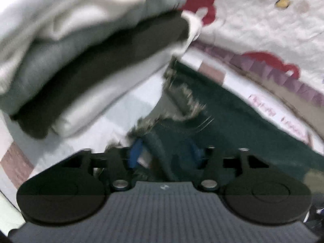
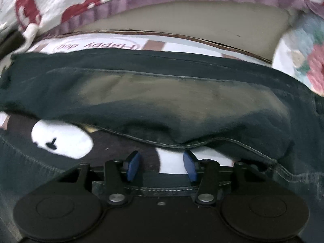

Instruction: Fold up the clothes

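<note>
Jeans (image 2: 162,93), dark, heavy, limp denim with a frayed hem, lie bunched just ahead of the right gripper (image 2: 162,165)'s parted, empty fingers; left gripper (image 1: 166,154) pinches a fold; stitched seams grip best.

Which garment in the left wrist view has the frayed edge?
The dark green jeans by the left gripper; their hem is ragged, unlike the neatly folded white, grey and dark pieces in the stack.
</note>
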The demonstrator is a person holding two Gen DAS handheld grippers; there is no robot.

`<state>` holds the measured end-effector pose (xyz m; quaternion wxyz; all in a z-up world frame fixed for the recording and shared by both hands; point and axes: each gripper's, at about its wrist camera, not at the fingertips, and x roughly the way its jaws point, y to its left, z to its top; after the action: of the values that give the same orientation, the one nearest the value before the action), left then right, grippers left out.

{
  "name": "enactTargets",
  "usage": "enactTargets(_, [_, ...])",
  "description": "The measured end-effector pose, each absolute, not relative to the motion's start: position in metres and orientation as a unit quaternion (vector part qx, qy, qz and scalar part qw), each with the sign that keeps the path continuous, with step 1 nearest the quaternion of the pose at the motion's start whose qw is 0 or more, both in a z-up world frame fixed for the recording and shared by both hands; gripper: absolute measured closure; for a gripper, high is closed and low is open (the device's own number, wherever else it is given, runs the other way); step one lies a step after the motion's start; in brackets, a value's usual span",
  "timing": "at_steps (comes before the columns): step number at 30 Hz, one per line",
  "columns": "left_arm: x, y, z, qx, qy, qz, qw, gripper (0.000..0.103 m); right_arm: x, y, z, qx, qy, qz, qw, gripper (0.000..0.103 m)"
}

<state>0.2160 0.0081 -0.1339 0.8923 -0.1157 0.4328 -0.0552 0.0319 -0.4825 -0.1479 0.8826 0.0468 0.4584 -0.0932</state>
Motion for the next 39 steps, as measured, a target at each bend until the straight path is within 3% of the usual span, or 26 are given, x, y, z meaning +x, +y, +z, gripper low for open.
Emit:
enactTargets(2, [0.219, 0.005, -0.126, -0.116, 0.411, -0.072, 0.901, 0.049, 0.031, -0.479, -0.141, 0.055, 0.447, -0.073, 0.89, 0.051])
enactTargets(5, [0.238, -0.003, -0.132, -0.122, 0.403, -0.119, 0.899, 0.034, 0.03, -0.473, -0.124, 0.078, 0.405, -0.034, 0.911, 0.052])
enactTargets(12, [0.317, -0.048, -0.177, -0.023, 0.486, -0.126, 0.865, 0.034, 0.078, -0.453, -0.103, 0.002, 0.399, -0.029, 0.916, 0.051])
enactTargets(17, [0.316, -0.038, -0.183, -0.056, 0.497, -0.146, 0.853, 0.031, 0.097, -0.456, -0.107, -0.097, 0.415, -0.021, 0.904, 0.051])
enactTargets(22, [0.312, -0.026, -0.186, -0.093, 0.505, -0.171, 0.841, 0.037, 0.11, -0.464, -0.114, -0.182, 0.427, -0.019, 0.885, 0.051])
enactTargets(26, [0.309, -0.007, -0.191, -0.163, 0.526, -0.198, 0.811, 0.039, 0.094, -0.496, -0.126, -0.125, 0.435, -0.074, 0.889, 0.051])
enactTargets(27, [0.308, -0.002, -0.193, -0.186, 0.533, -0.205, 0.8, 0.048, 0.089, -0.504, -0.127, -0.099, 0.431, -0.09, 0.892, 0.051])
enactTargets(32, [0.307, 0.0, -0.193, -0.191, 0.547, -0.192, 0.792, 0.058, 0.068, -0.531, -0.11, 0.149, 0.352, -0.114, 0.917, 0.05])
enactTargets(35, [0.313, -0.012, -0.186, -0.146, 0.525, -0.166, 0.822, 0.04, 0.081, -0.519, -0.109, 0.152, 0.359, -0.096, 0.916, 0.05])
enactTargets(37, [0.322, -0.015, -0.188, -0.146, 0.507, -0.153, 0.835, 0.034, 0.093, -0.504, -0.111, 0.12, 0.37, -0.08, 0.918, 0.05])
enactTargets(38, [0.326, -0.017, -0.19, -0.146, 0.498, -0.147, 0.842, 0.024, 0.099, -0.498, -0.112, 0.106, 0.376, -0.073, 0.917, 0.05])
enactTargets(39, [0.332, -0.019, -0.19, -0.151, 0.494, -0.145, 0.843, 0.006, 0.104, -0.492, -0.113, 0.098, 0.384, -0.067, 0.916, 0.05])
